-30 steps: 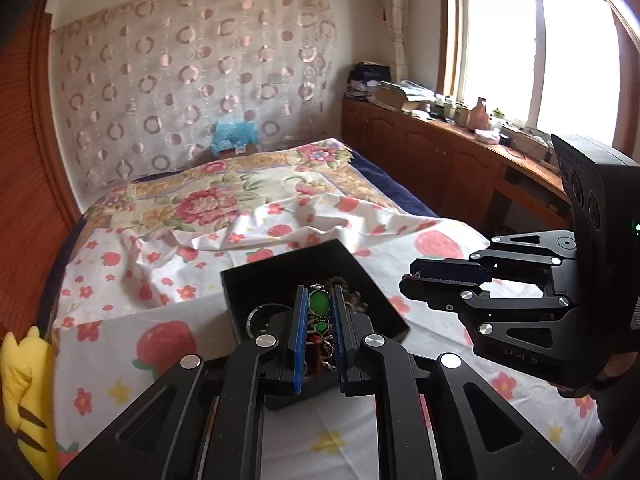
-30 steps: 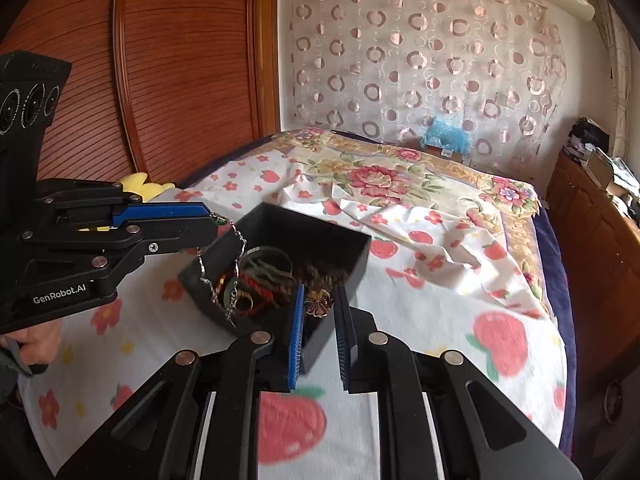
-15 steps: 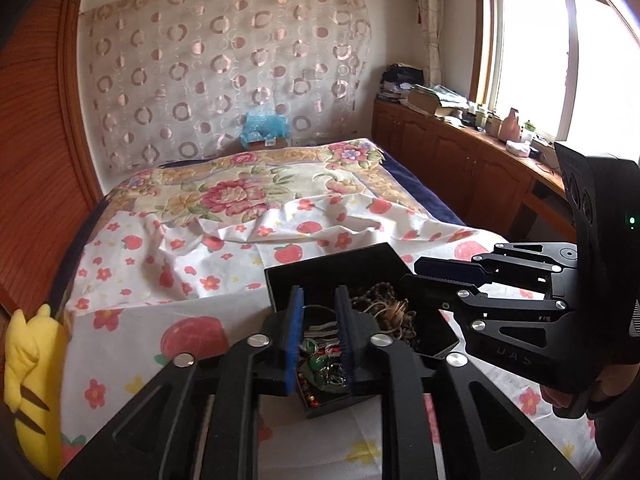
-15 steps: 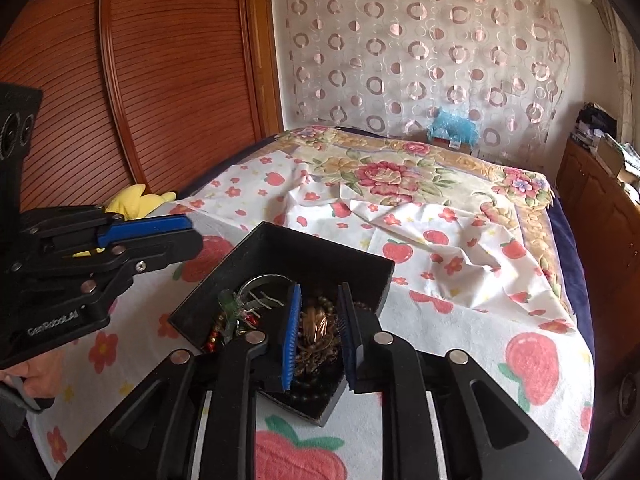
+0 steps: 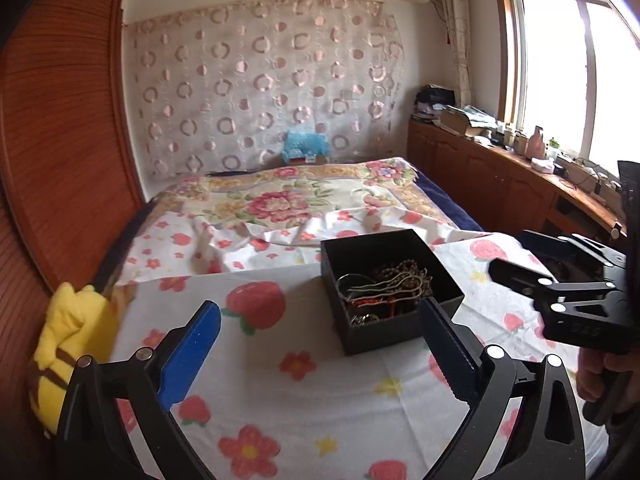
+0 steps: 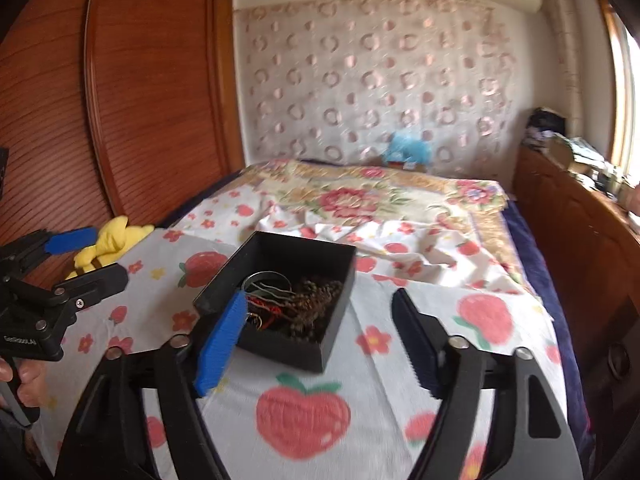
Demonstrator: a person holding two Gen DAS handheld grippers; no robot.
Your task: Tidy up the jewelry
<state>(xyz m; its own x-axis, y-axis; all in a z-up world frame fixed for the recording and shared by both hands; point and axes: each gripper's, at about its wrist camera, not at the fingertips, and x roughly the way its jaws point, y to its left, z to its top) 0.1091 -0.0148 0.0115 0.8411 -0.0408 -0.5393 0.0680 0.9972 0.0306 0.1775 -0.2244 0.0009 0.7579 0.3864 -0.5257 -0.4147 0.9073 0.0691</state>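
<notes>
A wide bed (image 5: 280,392) fills the room, spread with a white cotton sheet printed with red strawberries and small flowers, and farther back a cream quilt with large pink blooms (image 5: 288,200). A reddish-brown slatted wooden wardrobe (image 6: 140,92) stands along one side, and a sheer curtain patterned with pink rings (image 5: 260,92) hangs behind the headboard end. A yellow plush toy with brown stripes (image 5: 68,344) lies at the bed's edge next to the wardrobe.

On the strawberry sheet sits the open square black box (image 5: 384,288), holding a tangle of jewelry (image 5: 384,288): brown beaded strands, thin metal bangles and red cord pieces piled together inside.

The left tongs (image 5: 320,344), black with blue pads, have their jaws opening wide; nothing is between them, and the box lies just beyond the right-hand finger. The right tongs (image 6: 320,332) are likewise opening, spread apart and holding nothing, with the blue left pad overlapping the box's near corner in the right wrist view. Each tool is gripped by a person's hand (image 5: 600,376) at the frame edge.
</notes>
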